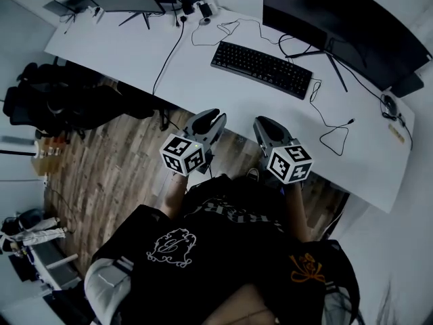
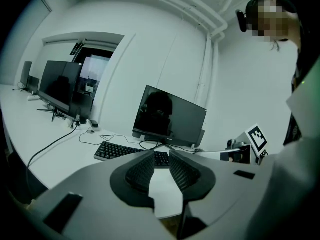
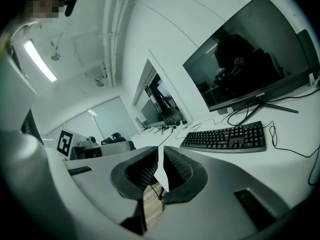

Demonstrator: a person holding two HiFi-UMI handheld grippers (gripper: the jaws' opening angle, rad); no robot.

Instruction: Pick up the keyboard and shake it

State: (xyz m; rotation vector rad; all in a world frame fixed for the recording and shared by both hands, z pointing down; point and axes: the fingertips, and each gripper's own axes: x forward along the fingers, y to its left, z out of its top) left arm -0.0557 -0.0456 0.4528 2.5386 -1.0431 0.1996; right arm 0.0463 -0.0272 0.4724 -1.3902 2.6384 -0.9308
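Keyboard (image 1: 261, 68), left claw (image 2: 162, 153), right claw (image 3: 161, 149) (monitor (image 1: 342, 17) cropped)

Left gripper (image 1: 211, 119) and right gripper (image 1: 268, 124) are both grey plastic with dark ribbed pads, and each has a white cube with black square markers. The person's wearing a black top (image 1: 223, 239) with a white emblem (image 1: 169, 244) and an orange one (image 1: 303, 269).

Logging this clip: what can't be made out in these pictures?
Keyboard key legends: too small in every view.
Keyboard's right end, left gripper view: hidden behind the fingers of the left gripper.
Monitor, head view: cut off by the top edge.
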